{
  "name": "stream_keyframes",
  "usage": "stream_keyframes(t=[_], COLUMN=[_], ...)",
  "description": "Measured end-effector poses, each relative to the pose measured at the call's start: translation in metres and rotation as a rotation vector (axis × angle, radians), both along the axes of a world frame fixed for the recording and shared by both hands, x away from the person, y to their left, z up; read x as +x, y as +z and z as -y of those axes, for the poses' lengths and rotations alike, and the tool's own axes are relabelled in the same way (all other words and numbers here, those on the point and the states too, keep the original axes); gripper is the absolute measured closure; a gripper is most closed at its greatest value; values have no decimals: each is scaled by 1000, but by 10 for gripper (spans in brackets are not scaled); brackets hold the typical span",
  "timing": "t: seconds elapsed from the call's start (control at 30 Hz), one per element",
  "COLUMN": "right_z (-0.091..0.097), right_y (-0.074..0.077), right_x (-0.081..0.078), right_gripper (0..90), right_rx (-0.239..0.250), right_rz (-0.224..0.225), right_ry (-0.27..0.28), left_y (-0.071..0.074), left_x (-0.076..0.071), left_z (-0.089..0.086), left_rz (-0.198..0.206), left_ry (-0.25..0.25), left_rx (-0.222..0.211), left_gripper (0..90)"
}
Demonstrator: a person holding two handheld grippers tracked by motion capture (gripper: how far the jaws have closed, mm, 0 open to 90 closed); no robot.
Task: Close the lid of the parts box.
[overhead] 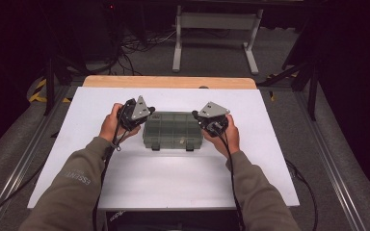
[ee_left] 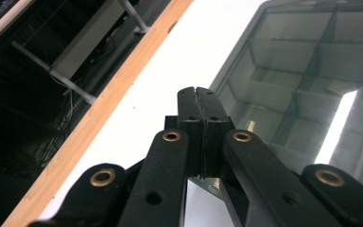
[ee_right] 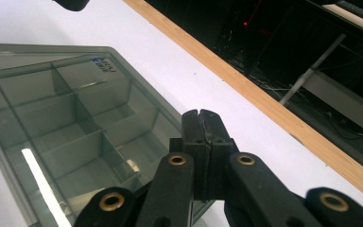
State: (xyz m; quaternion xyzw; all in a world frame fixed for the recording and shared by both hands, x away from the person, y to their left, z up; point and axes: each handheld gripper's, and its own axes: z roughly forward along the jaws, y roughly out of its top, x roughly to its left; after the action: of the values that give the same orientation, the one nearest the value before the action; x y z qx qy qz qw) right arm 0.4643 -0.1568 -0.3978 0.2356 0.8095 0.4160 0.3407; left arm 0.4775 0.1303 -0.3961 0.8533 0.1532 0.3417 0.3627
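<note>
We hold both grippers pressed shut on nothing: left gripper (overhead: 147,114) at the left end of the clear compartment box (overhead: 173,130), right gripper (overhead: 196,117) at its right end. The box lies between them, long axis side to side, mid-table (overhead: 125,178), equally near both

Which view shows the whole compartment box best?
The high view: the box lies complete there, both front latches visible, between the two grippers. The left and right gripper views each show one end, its dividers close up.
</note>
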Motion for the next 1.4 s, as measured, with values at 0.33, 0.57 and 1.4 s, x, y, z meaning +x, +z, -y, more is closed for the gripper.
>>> stream_keyframes(t=[0.33, 0.57, 1.4], right_z=[2, 5, 12], right_y=[-5, -9, -21], right_x=[-9, -14, -38], right_gripper=[900, 900, 900], right_rx=[-15, -16, -9], right_rz=[-21, -38, -76], right_ry=[26, 37, 76], left_y=[-7, -11, -23], left_x=[-10, -17, -49], left_z=[-6, -9, -15], left_rz=[-7, -5, -1], left_ry=[-19, -35, -87], left_rx=[8, 13, -20], left_gripper=[900, 900, 900])
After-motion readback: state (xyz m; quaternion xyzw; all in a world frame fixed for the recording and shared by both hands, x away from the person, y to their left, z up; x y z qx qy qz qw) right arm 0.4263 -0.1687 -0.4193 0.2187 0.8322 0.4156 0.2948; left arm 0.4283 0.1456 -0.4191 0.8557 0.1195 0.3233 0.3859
